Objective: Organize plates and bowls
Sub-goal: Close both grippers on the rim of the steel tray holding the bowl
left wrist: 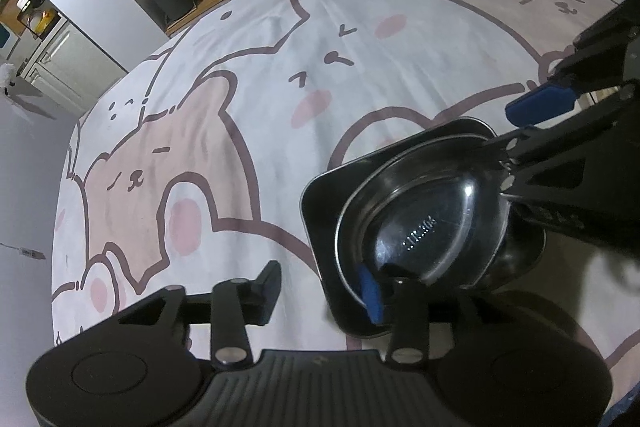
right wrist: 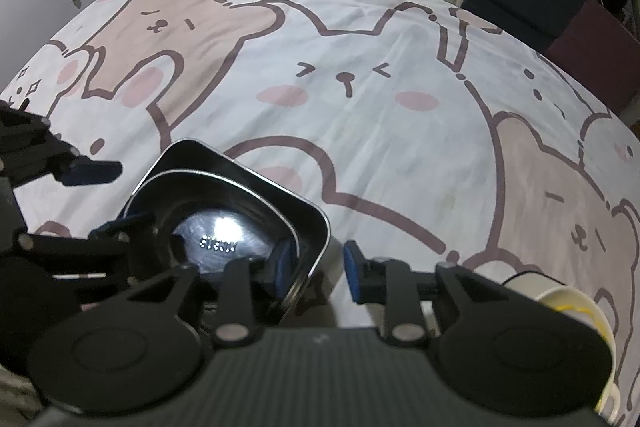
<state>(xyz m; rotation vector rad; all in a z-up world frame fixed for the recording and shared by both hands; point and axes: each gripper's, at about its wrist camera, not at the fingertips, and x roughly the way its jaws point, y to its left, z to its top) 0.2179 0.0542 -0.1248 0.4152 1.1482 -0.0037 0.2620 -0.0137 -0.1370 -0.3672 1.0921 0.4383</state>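
Left gripper (left wrist: 320, 291) straddles the near rim of a round bowl (left wrist: 424, 227), one pad inside, jaws apart, not pressing. Bowl sits nested upright in a square tray (left wrist: 316, 203) on the sheet (left wrist: 280, 87). Right gripper (right wrist: 316, 267) straddles the tray's opposite rim, also apart. Neither holds. No long axis; both mouths face up.

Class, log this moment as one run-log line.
left tongs: open | right tongs: open | round bowl: nested in square dish
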